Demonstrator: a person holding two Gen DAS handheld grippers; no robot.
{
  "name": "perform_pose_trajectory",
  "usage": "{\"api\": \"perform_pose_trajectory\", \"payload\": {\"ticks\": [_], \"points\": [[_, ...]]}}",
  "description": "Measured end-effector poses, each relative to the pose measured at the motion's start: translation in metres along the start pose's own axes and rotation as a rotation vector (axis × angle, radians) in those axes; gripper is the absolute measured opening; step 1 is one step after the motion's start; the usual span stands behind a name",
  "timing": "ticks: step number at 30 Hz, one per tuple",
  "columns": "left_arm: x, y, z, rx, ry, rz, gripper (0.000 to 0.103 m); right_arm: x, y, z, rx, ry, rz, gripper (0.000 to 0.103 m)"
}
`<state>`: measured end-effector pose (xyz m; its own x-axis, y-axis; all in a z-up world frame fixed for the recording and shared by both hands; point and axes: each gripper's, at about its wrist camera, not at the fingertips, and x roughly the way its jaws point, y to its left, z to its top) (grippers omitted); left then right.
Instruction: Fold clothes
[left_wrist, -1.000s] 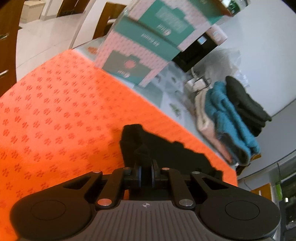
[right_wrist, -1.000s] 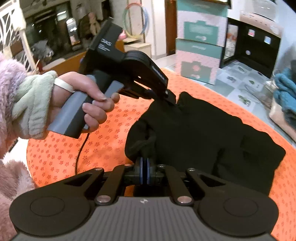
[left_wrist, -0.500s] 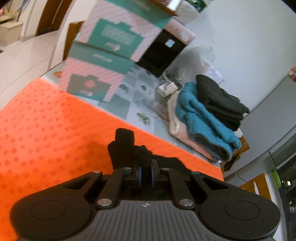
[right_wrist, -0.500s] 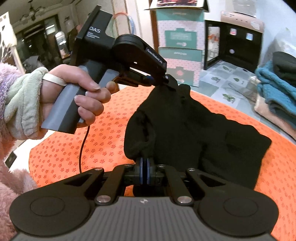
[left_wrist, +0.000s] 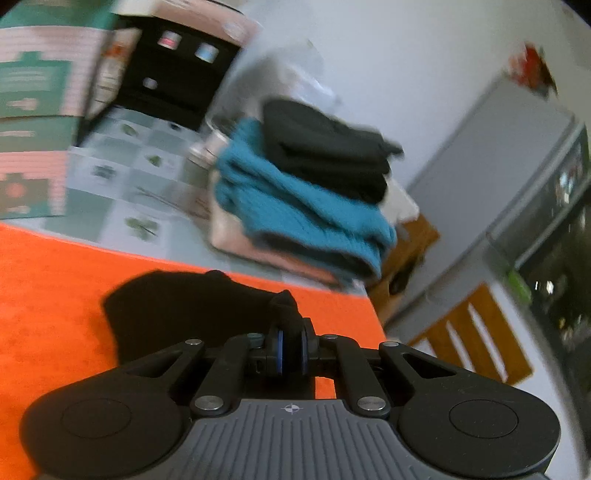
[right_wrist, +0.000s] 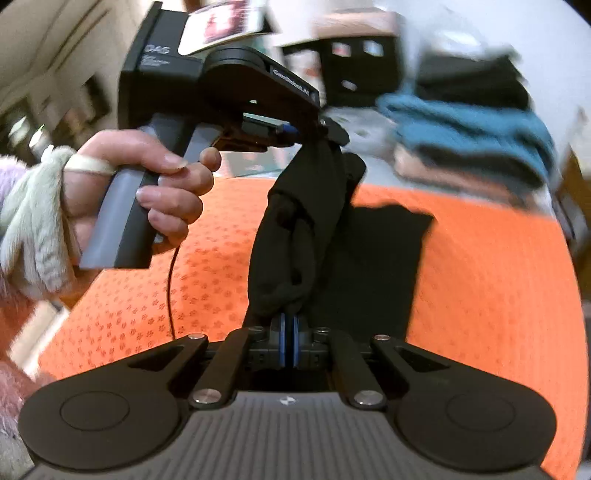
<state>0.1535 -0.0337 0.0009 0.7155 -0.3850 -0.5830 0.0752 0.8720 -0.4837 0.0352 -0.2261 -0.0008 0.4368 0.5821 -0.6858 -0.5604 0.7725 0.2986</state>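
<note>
A black garment (right_wrist: 373, 266) lies partly on the orange patterned mat (right_wrist: 491, 280), with one edge lifted off it. My right gripper (right_wrist: 289, 326) is shut on a bunched fold of that edge. My left gripper (right_wrist: 325, 130), held by a hand (right_wrist: 155, 184), is shut on another corner higher up and farther back. In the left wrist view the left gripper (left_wrist: 291, 341) pinches black cloth, and the garment (left_wrist: 192, 306) spreads over the mat (left_wrist: 48, 295) below.
A stack of folded clothes (left_wrist: 306, 199), teal and black on pale pink, sits beyond the mat's far edge. Pink-and-teal boxes (left_wrist: 33, 110) and a black box (left_wrist: 166, 70) stand at the back. The table edge (left_wrist: 373, 306) drops off at right.
Both grippers have risen and swung toward the folded stack, lifting the held edge of the black garment higher. The garment now hangs in a narrower drape, with more of it doubled over.
</note>
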Motion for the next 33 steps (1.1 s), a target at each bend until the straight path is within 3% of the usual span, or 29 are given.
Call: {"api": "perform_pose_trajectory", "payload": {"ticks": [6, 14, 18, 20, 21, 22, 25, 29, 33], "points": [[0.053, -0.034, -0.02, 0.122, 0.108, 0.015, 0.011, 0.004, -0.032, -0.017, 0.168, 0.033, 0.009, 0.005], [0.105, -0.038, -0.048, 0.21, 0.23, 0.086, 0.015, 0.03, -0.061, -0.033, 0.318, 0.14, 0.005, 0.005], [0.115, -0.039, -0.051, 0.226, 0.258, 0.104, 0.034, 0.044, -0.07, -0.038, 0.353, 0.19, 0.001, 0.005], [0.112, -0.042, -0.049, 0.231, 0.253, 0.098, 0.045, 0.05, -0.075, -0.041, 0.368, 0.217, -0.002, 0.005], [0.108, -0.043, -0.047, 0.232, 0.246, 0.091, 0.057, 0.051, -0.076, -0.042, 0.375, 0.226, -0.005, 0.005], [0.104, -0.045, -0.045, 0.234, 0.239, 0.085, 0.063, 0.051, -0.075, -0.042, 0.368, 0.229, -0.009, 0.006], [0.086, -0.049, -0.037, 0.231, 0.216, 0.058, 0.068, 0.048, -0.07, -0.039, 0.334, 0.235, -0.027, 0.008], [0.05, -0.051, -0.024, 0.215, 0.179, 0.05, 0.07, 0.035, -0.059, -0.031, 0.231, 0.214, -0.078, 0.022], [0.009, -0.045, -0.018, 0.195, 0.149, 0.043, 0.073, 0.022, -0.051, -0.021, 0.12, 0.184, -0.129, 0.023]]}}
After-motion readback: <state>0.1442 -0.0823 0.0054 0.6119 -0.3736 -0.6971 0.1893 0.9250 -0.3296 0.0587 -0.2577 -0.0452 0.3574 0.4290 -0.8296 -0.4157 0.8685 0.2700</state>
